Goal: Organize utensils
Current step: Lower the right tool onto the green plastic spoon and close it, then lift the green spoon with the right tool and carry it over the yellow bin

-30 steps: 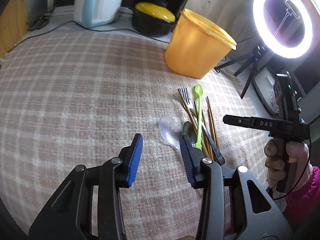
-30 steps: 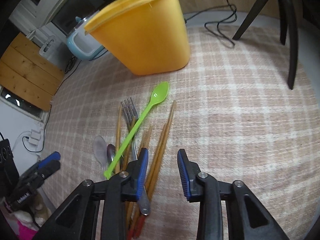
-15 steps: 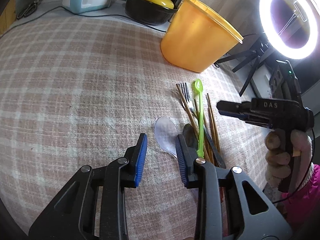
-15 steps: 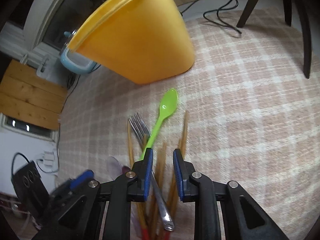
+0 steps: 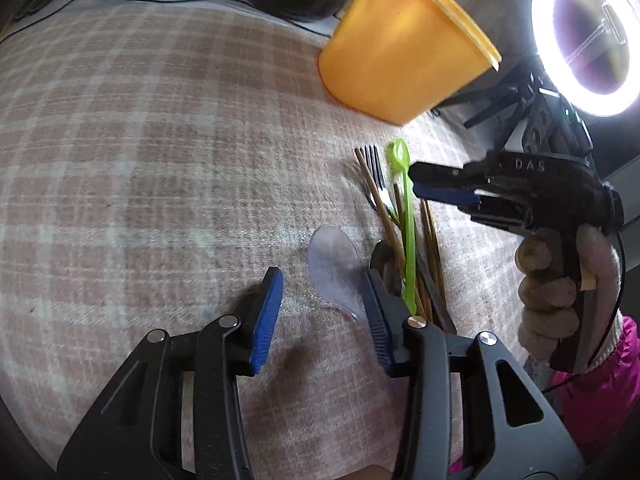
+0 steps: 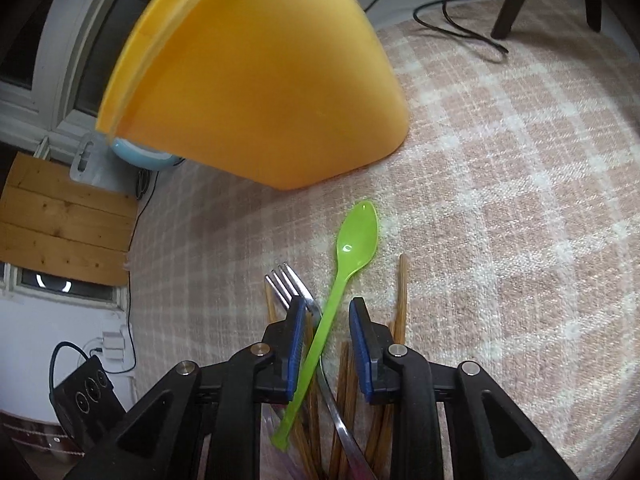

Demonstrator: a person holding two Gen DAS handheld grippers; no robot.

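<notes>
The utensils lie in a loose bundle on the pink-and-white checked cloth (image 6: 520,208), their long axes running near to far toward the orange tub (image 6: 256,76), which stands just beyond their far ends. In the right wrist view the green plastic spoon (image 6: 352,256) lies on top of the pile, bowl at the far end pointing toward the tub, handle slanting back to the near left. Under it the metal fork (image 6: 286,284) points its tines far and slightly left, and wooden chopsticks (image 6: 401,292) run alongside on both sides. The right gripper (image 6: 325,344) sits low over the bundle with its blue pads a modest gap apart, straddling the spoon's handle; the left pad is at or against the handle, the right pad clear of it. In the left wrist view the left gripper (image 5: 320,312) is spread wide above the cloth, with a translucent spoon bowl (image 5: 334,264) lying just beside its right finger (image 5: 378,320), at the near left of the bundle.
</notes>
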